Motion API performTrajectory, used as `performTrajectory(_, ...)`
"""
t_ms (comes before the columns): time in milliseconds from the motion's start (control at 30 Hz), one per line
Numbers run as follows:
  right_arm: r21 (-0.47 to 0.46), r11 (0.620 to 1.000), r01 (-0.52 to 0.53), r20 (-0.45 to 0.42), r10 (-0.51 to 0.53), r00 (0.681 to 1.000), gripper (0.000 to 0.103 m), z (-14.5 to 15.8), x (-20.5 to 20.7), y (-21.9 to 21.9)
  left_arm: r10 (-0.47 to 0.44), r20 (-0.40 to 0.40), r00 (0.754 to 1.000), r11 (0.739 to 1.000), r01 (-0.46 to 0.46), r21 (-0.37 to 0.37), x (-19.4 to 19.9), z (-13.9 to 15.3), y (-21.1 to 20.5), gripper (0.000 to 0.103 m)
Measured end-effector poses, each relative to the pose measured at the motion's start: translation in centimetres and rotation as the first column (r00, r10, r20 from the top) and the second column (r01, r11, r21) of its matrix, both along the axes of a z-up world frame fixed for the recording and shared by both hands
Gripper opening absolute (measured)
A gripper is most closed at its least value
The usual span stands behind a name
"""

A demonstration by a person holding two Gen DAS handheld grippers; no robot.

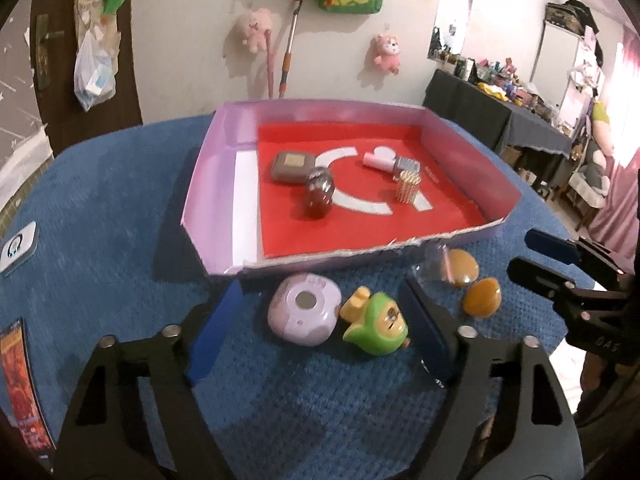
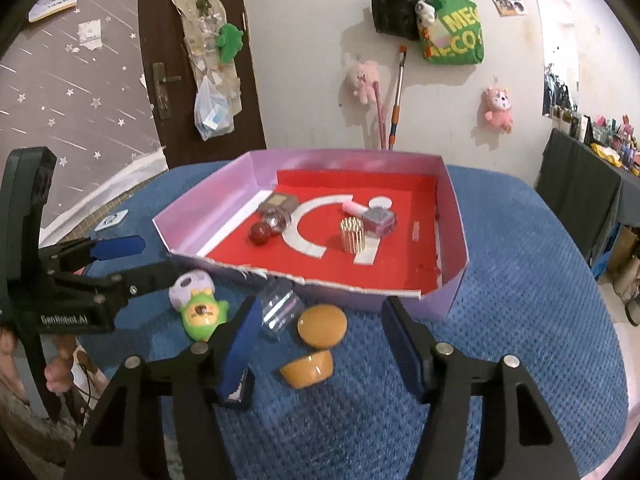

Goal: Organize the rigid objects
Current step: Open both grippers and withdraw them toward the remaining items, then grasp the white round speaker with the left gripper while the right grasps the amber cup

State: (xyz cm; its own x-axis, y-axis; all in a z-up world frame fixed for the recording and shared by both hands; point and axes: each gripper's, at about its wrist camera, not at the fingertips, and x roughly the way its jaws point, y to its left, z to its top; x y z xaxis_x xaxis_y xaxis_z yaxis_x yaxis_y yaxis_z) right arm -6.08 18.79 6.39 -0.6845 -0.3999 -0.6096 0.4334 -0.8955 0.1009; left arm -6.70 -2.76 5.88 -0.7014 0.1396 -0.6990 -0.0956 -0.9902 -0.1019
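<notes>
You've got a blue mat [image 1: 120, 208] w/ a shallow lilac tray [image 1: 208, 184] at its far side, red liner inside. In the tray: a brown flat case [image 1: 290, 166] toward the far-left corner, a dark red bottle [image 1: 319, 194] just beside it, a gold ribbed cylinder [image 1: 408, 186] and a pink tube [image 1: 378, 159] w/ a glittery cap toward the right side.

Along the tray's near edge, on the mat: a lilac round case [image 1: 302, 314], a green figure [image 1: 378, 322] touching it on its right, a clear plastic piece [image 2: 280, 308], and two amber domes [image 2: 322, 326] lying apart, one nearer the tray.

Writing: right-wrist view shows "GenRobot.AI" on your left gripper's body; the green bag [image 2: 454, 28] on the wall reads "ME…" over "…ECO…", cut off. A phone [image 1: 18, 246] lies at the mat's left edge.

Left gripper [image 1: 320, 328]: jaws apart, not pressing anything; lilac case and green figure sit between the pads, the figure close to the right pad.

Right gripper [image 2: 320, 340]: jaws apart, gripping nothing; both amber domes lie between the pads w/ gaps either side, and the clear piece is just beside the left pad's tip. A small dark box [image 2: 236, 392] sits under that left finger.
</notes>
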Motion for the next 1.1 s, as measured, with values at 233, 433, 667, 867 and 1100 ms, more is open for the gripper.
performTrajectory(233, 0.009, 1.000, -0.002, 0.036, 0.002, 0.999, 0.060, -1.1, -0.1, 0.0, 0.022, 0.037, 0.999, 1.000, -0.022, -0.013, 0.2, -1.5, -0.6, 0.066)
performTrajectory(433, 0.021, 1.000, -0.011, 0.066, 0.009, 0.998, 0.055, -2.1, -0.3, -0.3, 0.040, 0.064, 0.997, 0.999, -0.038, -0.022, 0.4, -2.5, -1.3, 0.064)
performTrajectory(667, 0.043, 0.999, -0.030, 0.093, 0.026, 0.995, 0.054, -3.1, -0.4, -0.9, 0.042, 0.091, 0.995, 0.999, -0.040, -0.021, 0.0, -3.4, -1.6, 0.064)
performTrajectory(867, 0.068, 0.996, -0.051, 0.116, 0.042, 0.992, 0.054, -4.0, -0.6, -1.4, 0.026, 0.110, 0.994, 1.000, -0.025, -0.014, -0.4, -4.1, -1.5, 0.064)
performTrajectory(1100, 0.072, 0.996, -0.058, 0.139, 0.047, 0.989, 0.051, -4.7, -1.0, -1.5, 0.007, 0.123, 0.992, 1.000, -0.005, -0.016, -1.3, -4.3, -1.1, 0.064)
